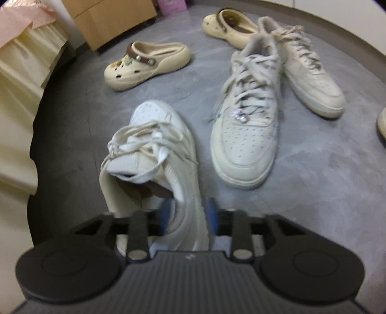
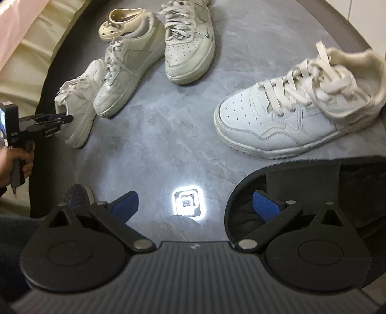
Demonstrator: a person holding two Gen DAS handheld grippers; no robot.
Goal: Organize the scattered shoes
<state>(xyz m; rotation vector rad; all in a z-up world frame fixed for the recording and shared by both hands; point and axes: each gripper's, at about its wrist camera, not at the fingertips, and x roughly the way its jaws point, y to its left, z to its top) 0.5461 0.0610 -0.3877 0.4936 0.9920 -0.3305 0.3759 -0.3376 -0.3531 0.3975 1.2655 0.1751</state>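
Note:
My left gripper is shut on the heel collar of a white chunky sneaker, which points away from me on the grey floor. The right wrist view shows the same sneaker held by the left gripper at the far left. Its mate, a white sneaker, lies on the right. A pair of cream low-top sneakers lies ahead right. Two cream clogs lie further back. My right gripper is open and empty above the floor.
A cardboard box stands at the back, and a cream bed skirt runs along the left. A black shoe lies just right of my right gripper. A bright light reflection shines on the floor. The person's foot shows at lower left.

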